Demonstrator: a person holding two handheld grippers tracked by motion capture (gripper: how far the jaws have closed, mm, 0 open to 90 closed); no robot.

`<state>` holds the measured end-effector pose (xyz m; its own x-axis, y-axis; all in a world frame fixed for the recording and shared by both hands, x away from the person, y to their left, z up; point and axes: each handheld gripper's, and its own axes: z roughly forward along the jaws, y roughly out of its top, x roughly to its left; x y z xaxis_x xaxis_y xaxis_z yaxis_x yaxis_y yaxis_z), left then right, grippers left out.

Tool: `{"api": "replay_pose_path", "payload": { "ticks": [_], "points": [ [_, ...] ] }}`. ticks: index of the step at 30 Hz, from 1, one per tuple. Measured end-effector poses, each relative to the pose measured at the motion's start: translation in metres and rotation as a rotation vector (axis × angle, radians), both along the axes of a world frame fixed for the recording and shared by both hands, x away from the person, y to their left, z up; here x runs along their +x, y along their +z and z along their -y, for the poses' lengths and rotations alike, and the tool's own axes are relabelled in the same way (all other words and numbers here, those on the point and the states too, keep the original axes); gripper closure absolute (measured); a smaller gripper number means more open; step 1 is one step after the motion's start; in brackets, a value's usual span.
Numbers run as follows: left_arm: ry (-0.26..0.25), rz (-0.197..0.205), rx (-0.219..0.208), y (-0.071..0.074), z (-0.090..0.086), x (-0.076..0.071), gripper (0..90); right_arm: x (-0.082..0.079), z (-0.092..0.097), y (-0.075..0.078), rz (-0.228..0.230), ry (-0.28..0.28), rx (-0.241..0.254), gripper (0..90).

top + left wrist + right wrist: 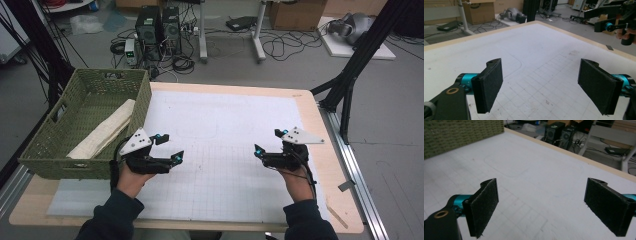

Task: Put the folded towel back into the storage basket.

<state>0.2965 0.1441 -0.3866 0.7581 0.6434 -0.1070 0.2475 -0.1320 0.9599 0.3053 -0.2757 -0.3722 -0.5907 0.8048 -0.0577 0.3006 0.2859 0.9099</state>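
Work appears finished or nearly so: folded cloth [103, 132] lies inside green basket [46, 145], while left gripper [169, 147], just beside the basket, and right gripper [267, 141], well apart from it, hover with jaws spread, holding nothing.

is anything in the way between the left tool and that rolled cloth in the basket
Yes: the green basket's near wall. The left tool hovers open over the white mat just outside it, and the rolled cloth lies inside, leaning on that wall. The tool would probably have to rise over the rim. Nothing else stands between them.
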Motion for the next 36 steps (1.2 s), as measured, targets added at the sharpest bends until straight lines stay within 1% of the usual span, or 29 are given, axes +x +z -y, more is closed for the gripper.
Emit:
{"api": "replay_pose_path", "payload": {
  "ticks": [3, 6, 7, 9, 10, 11, 12, 13, 15, 21, 23, 27, 30, 33, 36],
  "points": [
    [0.008, 0.002, -0.003, -0.006, -0.001, 0.0, 20.6, -0.007, 0.008, -0.008, -0.007, -0.02, -0.005, 11.5],
    [0.006, 0.006, -0.005, -0.009, -0.001, -0.001, 20.8, -0.014, 0.015, -0.017, -0.012, -0.032, 0.011, 11.4],
    [0.008, 0.014, -0.003, -0.01, -0.001, -0.002, 20.9, -0.016, 0.016, -0.02, -0.008, -0.038, 0.008, 11.2],
    [0.002, 0.019, -0.011, -0.013, -0.001, -0.004, 21.3, -0.022, 0.019, -0.029, -0.015, -0.05, 0.028, 11.2],
    [0.002, 0.016, -0.011, -0.014, -0.001, -0.004, 21.4, -0.023, 0.02, -0.034, -0.02, -0.047, 0.028, 11.2],
    [0.003, 0.012, -0.014, -0.015, -0.001, -0.004, 21.4, -0.023, 0.02, -0.036, -0.032, -0.042, 0.009, 11.2],
    [0.005, 0.011, -0.012, -0.016, -0.001, -0.005, 21.4, -0.023, 0.019, -0.036, -0.036, -0.037, -0.018, 11.2],
    [0.004, 0.013, -0.005, -0.017, -0.001, -0.006, 21.4, -0.024, 0.019, -0.036, -0.031, -0.041, -0.027, 11.2],
    [0.004, 0.014, -0.004, -0.02, 0.0, -0.008, 21.4, -0.025, 0.019, -0.034, -0.023, -0.04, -0.013, 11.2],
    [-0.002, 0.001, 0.013, -0.027, 0.002, -0.011, 21.4, -0.026, 0.015, -0.033, -0.02, -0.034, -0.022, 11.2],
    [-0.002, 0.005, 0.015, -0.026, 0.001, -0.012, 21.4, -0.026, 0.014, -0.032, -0.02, -0.037, -0.011, 11.2],
    [0.005, 0.006, 0.009, -0.025, -0.001, -0.013, 21.4, -0.027, 0.013, -0.03, -0.011, -0.033, -0.008, 11.1],
    [0.009, 0.002, 0.011, -0.026, -0.002, -0.013, 21.6, -0.028, 0.012, -0.03, -0.02, -0.035, -0.002, 11.2],
    [0.01, 0.0, 0.011, -0.026, -0.001, -0.013, 21.6, -0.028, 0.012, -0.03, -0.015, -0.034, 0.001, 11.1],
    [0.008, 0.0, 0.009, -0.026, -0.002, -0.012, 21.7, -0.028, 0.012, -0.03, -0.022, -0.037, 0.0, 11.2]
  ]
}}
